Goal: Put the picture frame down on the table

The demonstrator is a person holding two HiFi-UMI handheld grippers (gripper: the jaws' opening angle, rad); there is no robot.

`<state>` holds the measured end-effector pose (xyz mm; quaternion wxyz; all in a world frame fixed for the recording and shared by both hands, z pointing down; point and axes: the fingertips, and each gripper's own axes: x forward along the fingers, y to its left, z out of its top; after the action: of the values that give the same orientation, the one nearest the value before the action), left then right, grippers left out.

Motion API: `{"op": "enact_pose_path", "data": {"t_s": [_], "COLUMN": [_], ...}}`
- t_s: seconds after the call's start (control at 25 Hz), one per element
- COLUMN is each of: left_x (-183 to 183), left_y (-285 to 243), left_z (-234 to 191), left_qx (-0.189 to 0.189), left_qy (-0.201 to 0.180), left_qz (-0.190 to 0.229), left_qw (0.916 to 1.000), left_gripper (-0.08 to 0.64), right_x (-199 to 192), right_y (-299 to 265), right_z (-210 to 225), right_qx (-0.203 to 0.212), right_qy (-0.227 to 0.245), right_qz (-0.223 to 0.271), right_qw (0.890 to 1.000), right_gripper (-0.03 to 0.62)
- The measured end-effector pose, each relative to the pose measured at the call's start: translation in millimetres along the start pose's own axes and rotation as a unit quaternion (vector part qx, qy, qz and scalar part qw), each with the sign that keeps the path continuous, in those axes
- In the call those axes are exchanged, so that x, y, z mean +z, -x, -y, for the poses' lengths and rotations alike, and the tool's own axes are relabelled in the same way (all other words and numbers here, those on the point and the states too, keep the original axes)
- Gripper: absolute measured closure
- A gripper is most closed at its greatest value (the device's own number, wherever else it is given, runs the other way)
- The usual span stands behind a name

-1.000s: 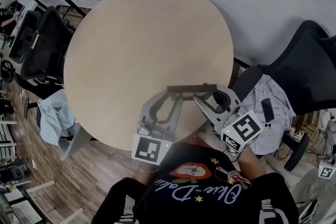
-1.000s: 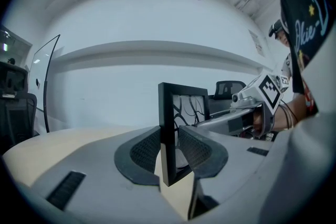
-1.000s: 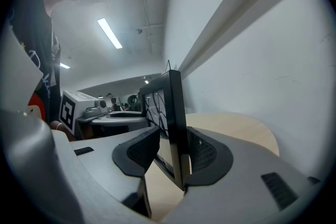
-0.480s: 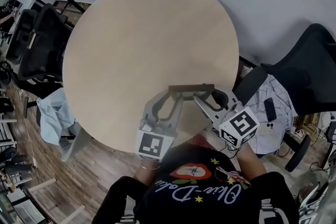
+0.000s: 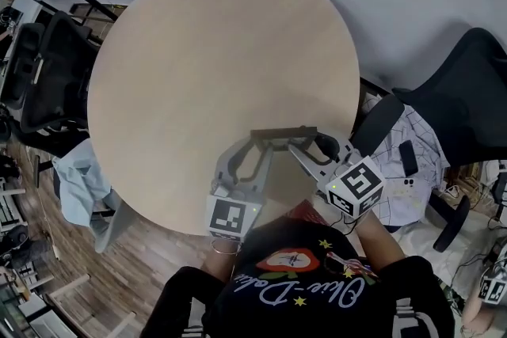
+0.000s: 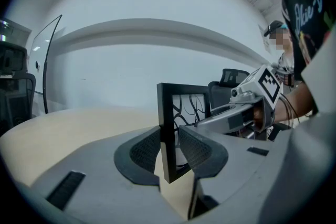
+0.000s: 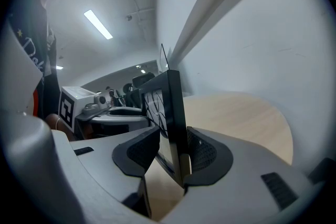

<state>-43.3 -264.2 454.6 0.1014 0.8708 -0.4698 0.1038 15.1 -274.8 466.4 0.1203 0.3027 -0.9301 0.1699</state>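
Closest in, the left gripper (image 5: pixel 255 143) is clamped on the 9 o'clock edge of the black picture frame (image 5: pixel 281 132), and the right gripper (image 5: pixel 306 143) is clamped on its 3 o'clock edge. The frame stands upright between them over the round table (image 5: pixel 214 51), near its 6 o'clock rim. Whether its bottom edge touches yet I cannot tell. To set it down well, lower both grippers evenly so the bottom edge lands flat, and release only once it rests steady, well in from the rim. Toward 12 o'clock the table offers plenty of room.
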Motion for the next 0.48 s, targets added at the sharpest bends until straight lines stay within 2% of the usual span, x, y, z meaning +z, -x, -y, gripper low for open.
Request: {"op": "enact_pose_path", "data": {"t_s": [0.48], "left_x": [-32], "left_y": [-13], "left_z": [-10], "left_qx": [-0.002], "left_qy": [0.012], "left_qz": [-0.033], "left_qw": [0.9994], "left_gripper": [0.466], "right_x": [-29], "right_y": [-18], "right_z": [10], "right_qx": [0.003], "right_qy": [-0.011], "right_qz": [-0.038], "right_qw": [0.999], "right_gripper": [0.462]}}
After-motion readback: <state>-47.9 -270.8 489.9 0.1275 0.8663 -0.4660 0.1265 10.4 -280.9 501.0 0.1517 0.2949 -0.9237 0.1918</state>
